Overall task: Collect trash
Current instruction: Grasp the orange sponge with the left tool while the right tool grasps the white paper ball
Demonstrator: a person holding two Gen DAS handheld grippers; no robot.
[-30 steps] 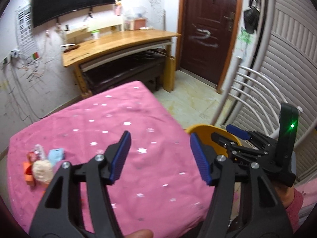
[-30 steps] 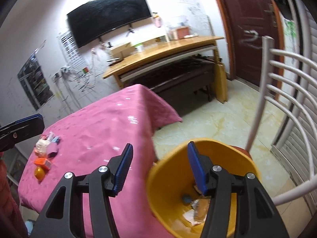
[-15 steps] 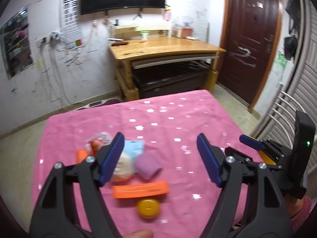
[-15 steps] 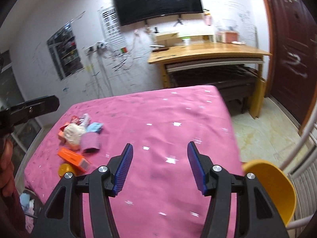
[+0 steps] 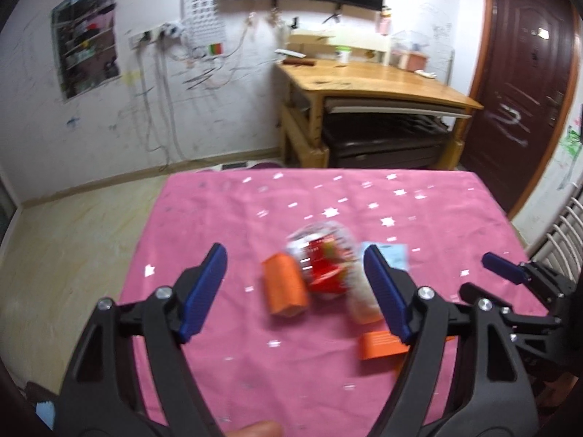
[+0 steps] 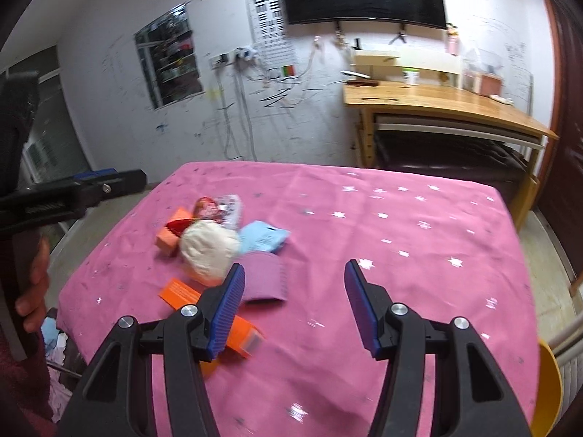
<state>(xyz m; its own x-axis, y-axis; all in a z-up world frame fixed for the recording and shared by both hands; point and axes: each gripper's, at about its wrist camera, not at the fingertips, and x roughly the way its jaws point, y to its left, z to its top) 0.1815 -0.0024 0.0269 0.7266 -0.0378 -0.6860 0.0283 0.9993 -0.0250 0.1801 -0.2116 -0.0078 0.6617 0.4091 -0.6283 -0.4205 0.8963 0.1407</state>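
Note:
A pile of trash lies on the pink starred tablecloth (image 6: pixel 400 240): a white crumpled ball (image 6: pixel 208 247), a purple paper cup sleeve (image 6: pixel 263 276), a light blue wrapper (image 6: pixel 263 236), an orange block (image 6: pixel 170 233), a clear bag with red contents (image 6: pixel 215 208) and an orange flat box (image 6: pixel 209 313). My left gripper (image 5: pixel 296 289) is open, hovering above the orange block (image 5: pixel 285 287) and the clear bag (image 5: pixel 322 255). My right gripper (image 6: pixel 293 307) is open and empty, just right of the purple sleeve. A yellow bin (image 6: pixel 548 393) shows at the table's right edge.
A wooden desk (image 6: pixel 444 105) stands behind the table against the scribbled wall, with a dark door (image 5: pixel 524 83) to the right. A white slatted chair (image 5: pixel 563 233) is beside the table's right edge. Bare floor (image 5: pixel 83 233) lies to the left.
Both grippers swung left from the yellow bin to the trash pile. The left gripper is now right over the pile; both stay open.

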